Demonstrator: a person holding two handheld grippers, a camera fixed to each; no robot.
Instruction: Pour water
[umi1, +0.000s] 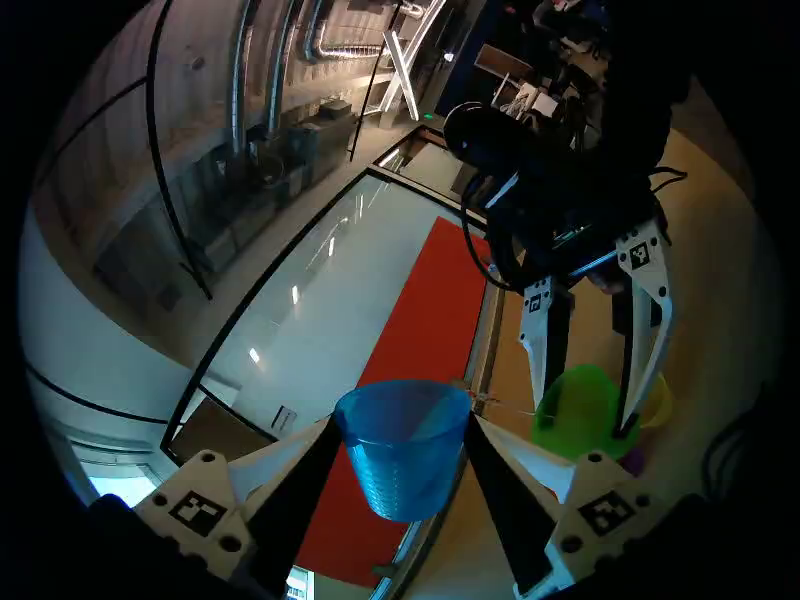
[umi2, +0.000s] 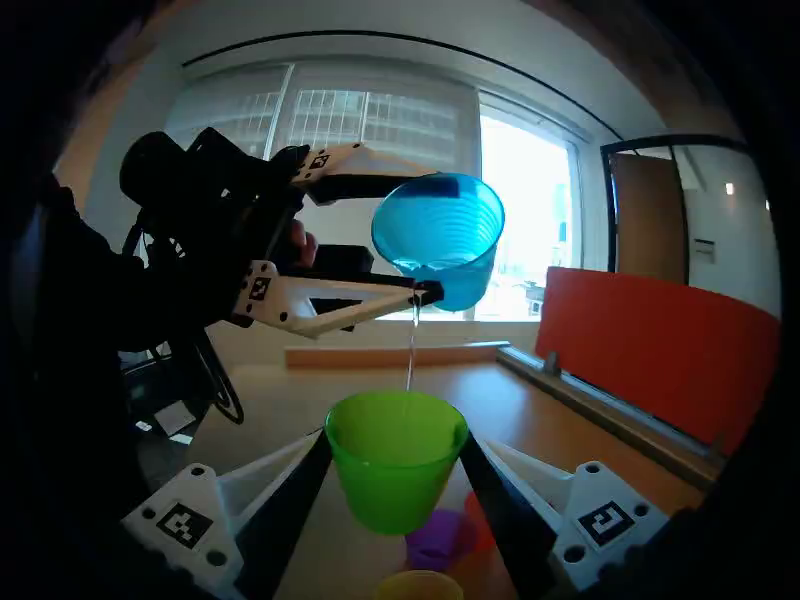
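- The wooden tabletop (umi2: 520, 410) is running under my cups to a low rail, with a red partition panel (umi2: 660, 340) standing along its far edge.
- Bright windows (umi2: 370, 120) are filling the wall behind, seen in the right gripper view.
- My left hand-held gripper (umi1: 403, 425) is clamping both fingers on the blue cup (umi1: 405, 450), which I am tipping well above the tabletop.
- My right hand-held gripper (umi2: 397, 437) is clamping both fingers on the green cup (umi2: 397, 470), holding it upright, directly below the blue one.
- The right gripper view is showing a thin water stream (umi2: 411, 340) falling from the blue cup's lower lip into the green cup, and my hand (umi2: 300, 240) gripping the left tool.
- That view is also catching a purple cup (umi2: 440, 535), an orange cup (umi2: 480, 525) and a yellow cup (umi2: 420, 585) sitting on the tabletop below the green cup.
- The left gripper view is tilting with the pour, taking in ceiling pipes (umi1: 270, 70) and a glass wall (umi1: 320, 290).
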